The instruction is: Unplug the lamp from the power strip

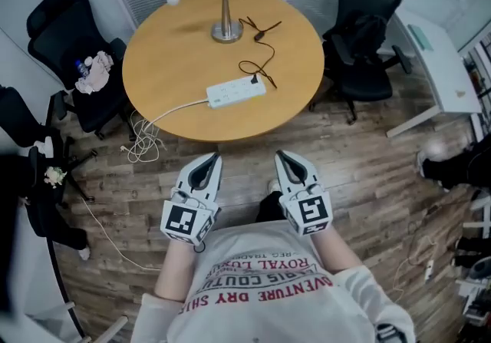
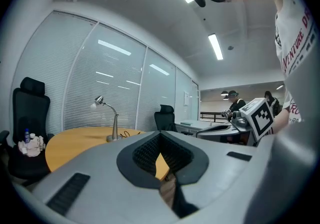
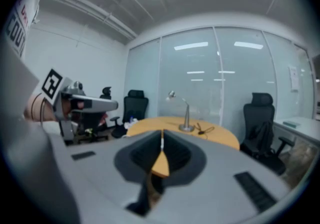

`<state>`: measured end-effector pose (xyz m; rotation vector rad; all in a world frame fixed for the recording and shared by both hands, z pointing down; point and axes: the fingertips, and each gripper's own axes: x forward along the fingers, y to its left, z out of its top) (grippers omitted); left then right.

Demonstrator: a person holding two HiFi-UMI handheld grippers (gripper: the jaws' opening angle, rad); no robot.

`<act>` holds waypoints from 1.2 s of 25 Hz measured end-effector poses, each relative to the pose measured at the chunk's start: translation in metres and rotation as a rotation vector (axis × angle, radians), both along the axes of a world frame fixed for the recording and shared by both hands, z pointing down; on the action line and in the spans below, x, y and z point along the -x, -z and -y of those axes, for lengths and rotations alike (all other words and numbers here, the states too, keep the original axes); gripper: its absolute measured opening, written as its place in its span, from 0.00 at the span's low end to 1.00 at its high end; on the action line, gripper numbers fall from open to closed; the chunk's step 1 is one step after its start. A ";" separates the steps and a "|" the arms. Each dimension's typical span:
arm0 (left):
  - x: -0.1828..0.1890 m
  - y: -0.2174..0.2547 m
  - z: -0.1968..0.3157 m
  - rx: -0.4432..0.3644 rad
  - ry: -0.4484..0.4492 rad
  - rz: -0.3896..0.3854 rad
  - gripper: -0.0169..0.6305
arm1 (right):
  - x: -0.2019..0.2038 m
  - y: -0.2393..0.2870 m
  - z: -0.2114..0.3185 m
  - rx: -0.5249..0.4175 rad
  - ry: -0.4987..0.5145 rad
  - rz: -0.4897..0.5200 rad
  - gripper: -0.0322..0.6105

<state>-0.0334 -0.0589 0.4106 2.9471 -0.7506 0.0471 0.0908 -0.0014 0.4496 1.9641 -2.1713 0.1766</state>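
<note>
Currently both tools are off the table, at 6 o'clock from its centre and above the wood floor (image 1: 368, 173).

1. Left gripper (image 1: 213, 156): the jaws are together. Its own view shows the ribbed pads meeting at the tips, with nothing between them.
2. Right gripper (image 1: 281, 154): the jaws are together. Its own view shows the tips closed to a thin seam, with nothing between them.
3. Both grippers point toward the round table (image 1: 161, 65), side by side and apart from each other. Neither touches the table or anything on it.

Layout on the table, head view:

- Lamp (image 1: 227, 27): the base stands upright at 12 o'clock from the table centre. The bent neck carries the head out to the rim at 11 o'clock.
- Power strip (image 1: 236, 91): white, lying flat at 5 o'clock, close to the near rim.
- Black cord (image 1: 265, 46): runs in loose loops from the lamp base to a black plug (image 1: 257, 80). The plug sits at the 3 o'clock end of the strip and appears seated in it.
- White cable (image 1: 173, 111): leaves the 9 o'clock end of the strip, drops over the rim and lies coiled on the floor at 7 o'clock.

Surroundings: one black chair (image 1: 57, 27) holding a bundle of cloth (image 1: 93, 73) at 9 o'clock, a second black chair (image 1: 368, 27) at 3 o'clock, and a white desk (image 1: 441, 57) beyond it.
</note>
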 end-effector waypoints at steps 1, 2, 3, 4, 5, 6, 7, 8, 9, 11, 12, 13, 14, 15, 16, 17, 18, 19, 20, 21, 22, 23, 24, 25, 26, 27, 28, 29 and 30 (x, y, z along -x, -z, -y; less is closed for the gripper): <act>-0.010 0.000 0.009 0.001 0.022 0.005 0.07 | -0.011 0.001 0.012 -0.004 0.021 -0.001 0.10; -0.021 0.000 0.019 0.003 0.044 0.007 0.07 | -0.022 0.002 0.024 -0.005 0.044 -0.002 0.10; -0.032 0.000 0.028 0.006 0.067 0.007 0.07 | -0.034 0.002 0.036 -0.004 0.068 -0.004 0.10; -0.043 0.000 0.037 0.009 0.087 0.007 0.07 | -0.046 0.003 0.047 -0.002 0.090 -0.005 0.10; -0.055 -0.001 0.047 0.010 0.105 0.009 0.07 | -0.059 0.003 0.058 0.000 0.111 -0.005 0.10; -0.068 -0.001 0.056 0.010 0.122 0.011 0.07 | -0.072 0.003 0.069 0.003 0.129 -0.004 0.10; -0.080 -0.001 0.064 0.009 0.138 0.012 0.07 | -0.086 0.003 0.080 0.006 0.145 -0.003 0.10; -0.092 -0.002 0.073 0.009 0.154 0.012 0.07 | -0.098 0.003 0.090 0.009 0.160 -0.001 0.10; -0.103 -0.002 0.080 0.011 0.170 0.009 0.07 | -0.110 0.004 0.099 0.012 0.173 0.001 0.10; -0.123 -0.003 0.093 0.015 0.198 0.006 0.07 | -0.131 0.003 0.115 0.018 0.203 -0.001 0.10; -0.132 -0.004 0.099 0.017 0.209 0.007 0.07 | -0.140 0.001 0.122 0.025 0.218 -0.003 0.10; -0.140 -0.006 0.105 0.020 0.217 0.010 0.07 | -0.148 -0.001 0.128 0.032 0.231 -0.004 0.10; -0.146 -0.008 0.109 0.024 0.224 0.015 0.07 | -0.154 -0.003 0.134 0.041 0.242 -0.002 0.10; -0.152 -0.010 0.114 0.030 0.231 0.020 0.07 | -0.158 -0.005 0.139 0.049 0.252 0.003 0.10; -0.155 -0.014 0.118 0.038 0.239 0.027 0.07 | -0.162 -0.007 0.145 0.057 0.261 0.007 0.10; -0.158 -0.017 0.122 0.047 0.247 0.034 0.07 | -0.165 -0.010 0.151 0.064 0.269 0.012 0.10; -0.161 -0.021 0.127 0.056 0.255 0.042 0.07 | -0.168 -0.012 0.157 0.072 0.278 0.017 0.10; -0.162 -0.025 0.132 0.066 0.262 0.050 0.07 | -0.169 -0.016 0.162 0.081 0.286 0.022 0.10; -0.163 -0.031 0.138 0.076 0.269 0.060 0.07 | -0.170 -0.020 0.168 0.093 0.296 0.027 0.10; -0.163 -0.037 0.143 0.087 0.273 0.073 0.07 | -0.170 -0.024 0.173 0.107 0.306 0.032 0.10; -0.164 -0.044 0.148 0.098 0.274 0.088 0.07 | -0.169 -0.029 0.177 0.122 0.316 0.034 0.10; -0.164 -0.052 0.153 0.110 0.273 0.104 0.07 | -0.167 -0.034 0.183 0.138 0.326 0.034 0.10; -0.164 -0.060 0.159 0.121 0.270 0.123 0.07 | -0.166 -0.039 0.188 0.154 0.335 0.031 0.10; -0.164 -0.067 0.166 0.127 0.266 0.143 0.07 | -0.164 -0.044 0.195 0.169 0.344 0.024 0.10; -0.164 -0.075 0.173 0.128 0.261 0.165 0.07 | -0.163 -0.049 0.203 0.184 0.353 0.015 0.10; -0.165 -0.081 0.181 0.127 0.256 0.186 0.07 | -0.161 -0.055 0.210 0.200 0.363 0.005 0.10; -0.165 -0.088 0.189 0.128 0.248 0.207 0.07 | -0.159 -0.061 0.218 0.219 0.375 -0.003 0.10; -0.165 -0.095 0.197 0.134 0.239 0.226 0.07 | -0.156 -0.068 0.224 0.242 0.391 -0.009 0.10; -0.165 -0.102 0.205 0.145 0.231 0.240 0.07 | -0.152 -0.076 0.231 0.268 0.410 -0.015 0.10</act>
